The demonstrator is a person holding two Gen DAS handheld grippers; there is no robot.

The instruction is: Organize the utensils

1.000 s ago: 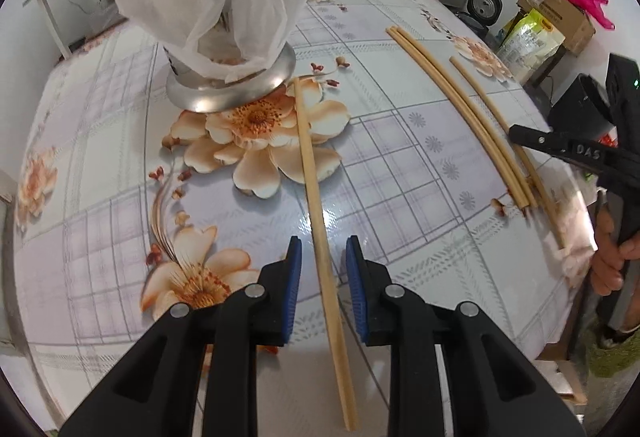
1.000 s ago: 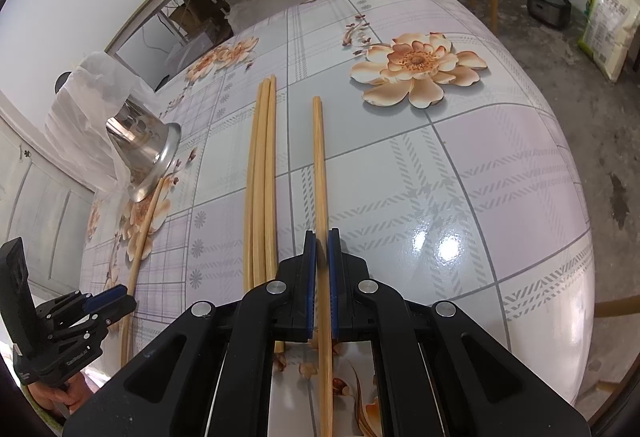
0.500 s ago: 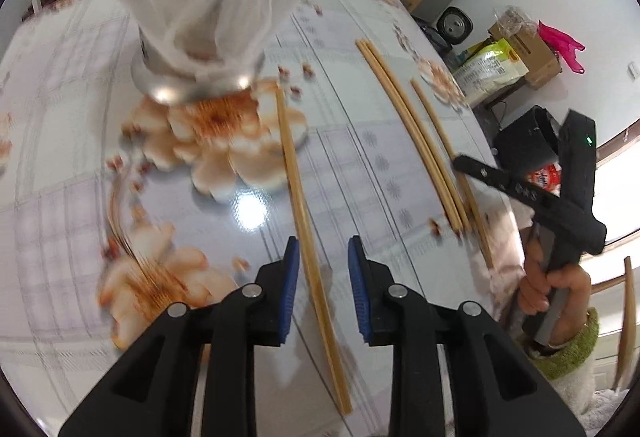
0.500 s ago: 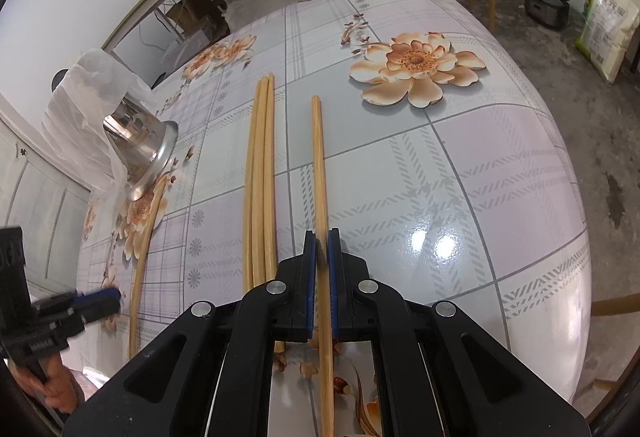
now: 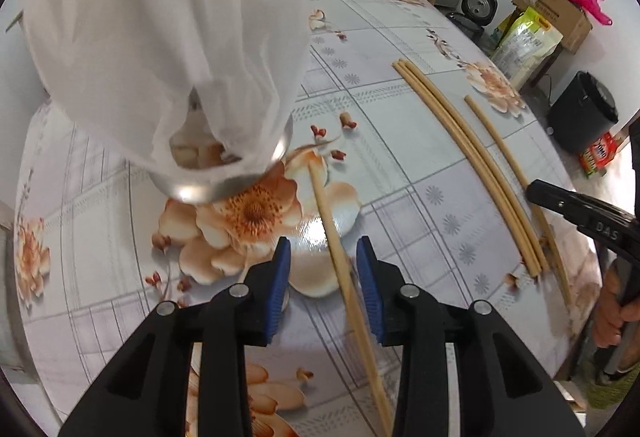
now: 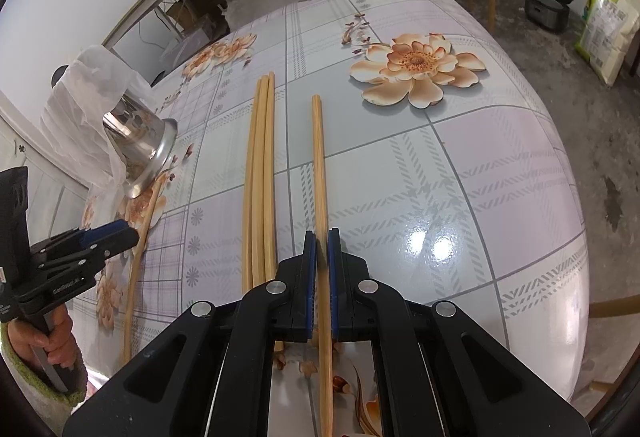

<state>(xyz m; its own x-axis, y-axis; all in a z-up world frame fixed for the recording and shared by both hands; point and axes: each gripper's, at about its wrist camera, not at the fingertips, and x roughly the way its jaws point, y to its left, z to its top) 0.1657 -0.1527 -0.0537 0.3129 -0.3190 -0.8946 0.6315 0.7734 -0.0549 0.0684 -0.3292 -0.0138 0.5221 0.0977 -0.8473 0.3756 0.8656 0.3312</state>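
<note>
Since the earlier frame the left tongs (image 5: 323, 269) had been carried closer to the shiny steel utensil holder draped in a white plastic bag (image 5: 224, 173), which loomed larger in the left wrist view. Their blue-padded jaws had just been opening and stood apart, with a single pale bamboo chopstick (image 5: 344, 277) lying between them on the table (image 5: 420, 205), nearer the right-hand pad; neither pad was seen pressing on it. The far tip of that chopstick was found just beside the flared rim of the holder, on a printed orange flower.

The right tongs (image 6: 322, 269) had been kept where they were, clamped together on a second bamboo chopstick (image 6: 319, 165), which ran straight out from the jaws across the glossy floral tablecloth, well apart from the holder. A bundle of three bamboo chopsticks (image 6: 260, 177) was laid side by side between that gripped chopstick and the holder, touching one another along their length.

In the right wrist view the holder was seen at the left side of the table, tilted in the fisheye picture, with the left tongs just in front of it, held by a hand (image 6: 48, 341) in a green-cuffed sleeve.
</note>
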